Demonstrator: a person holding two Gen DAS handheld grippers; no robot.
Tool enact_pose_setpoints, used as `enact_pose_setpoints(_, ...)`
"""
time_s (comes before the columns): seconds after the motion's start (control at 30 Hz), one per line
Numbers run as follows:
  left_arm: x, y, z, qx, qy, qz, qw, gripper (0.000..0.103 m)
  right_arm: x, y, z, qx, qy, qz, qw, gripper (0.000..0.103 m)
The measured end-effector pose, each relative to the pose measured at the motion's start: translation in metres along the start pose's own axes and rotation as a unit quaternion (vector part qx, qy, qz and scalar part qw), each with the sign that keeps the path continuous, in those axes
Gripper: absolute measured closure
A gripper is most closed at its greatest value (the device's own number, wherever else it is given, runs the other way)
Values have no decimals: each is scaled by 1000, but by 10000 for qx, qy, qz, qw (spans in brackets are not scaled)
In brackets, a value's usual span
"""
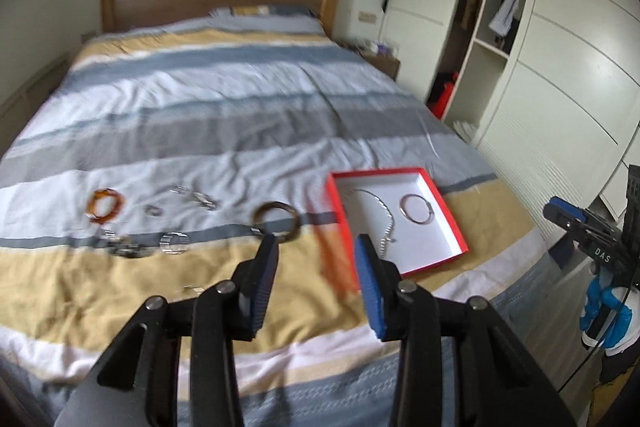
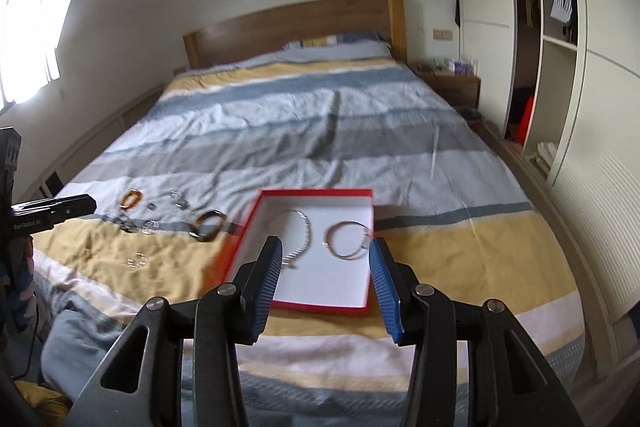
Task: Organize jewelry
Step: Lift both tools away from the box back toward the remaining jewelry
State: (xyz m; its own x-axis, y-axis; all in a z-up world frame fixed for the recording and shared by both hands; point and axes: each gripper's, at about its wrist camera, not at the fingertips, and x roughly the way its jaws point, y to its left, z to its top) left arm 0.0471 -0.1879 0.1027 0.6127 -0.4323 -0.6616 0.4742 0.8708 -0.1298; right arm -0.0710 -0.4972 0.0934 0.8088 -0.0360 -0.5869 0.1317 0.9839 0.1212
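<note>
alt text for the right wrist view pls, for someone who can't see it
An open, empty right gripper hovers above a red box on a striped bed; the box holds a silver chain and a silver bangle. More bracelets, including a brown bangle, lie on the bedspread left of the box.

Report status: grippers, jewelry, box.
Left gripper and right gripper open, empty. Chain and bangle in red box. Brown bangle, other pieces loose on bed.

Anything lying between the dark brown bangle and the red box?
No, only bare bedspread separates the dark brown bangle from the red box; the right wrist view shows it best.
</note>
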Motion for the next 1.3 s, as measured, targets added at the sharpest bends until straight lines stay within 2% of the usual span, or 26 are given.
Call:
enact_pose_setpoints(0.17, -68, 28, -15, -62, -355, 306, 9989, 66, -33, 37, -2, -19, -233, 206, 9995, 55)
enact_pose_setpoints(0.3, -110, 54, -32, -301, -596, 451, 9967, 65, -54, 70, -4, -91, -375, 366, 9986, 55)
enact_pose_setpoints(0.57, -156, 96, -67, -615, -815, 705, 9923, 65, -81, 118, -5, -331, -580, 634, 9958, 55)
enact_pose_setpoints(0.73, -177, 124, -78, -684, -924, 983, 9885, 66, -80, 141, -2, -384, -613, 798, 9942, 55)
enact_pose_setpoints(0.87, -176, 143, -83, -819, -881, 1041, 9873, 66, -68, 157, -1, -478, -508, 883, 9936, 55)
enact_pose_setpoints(0.97, -160, 156, -86, -950, -743, 1049, 9871, 66, -49, 166, -2, -522, -338, 945, 9936, 55)
enact_pose_setpoints(1.3, -57, 182, -110, -1176, 238, 811, 9895, 66, 54, 176, -22, -527, 615, 947, 9922, 58)
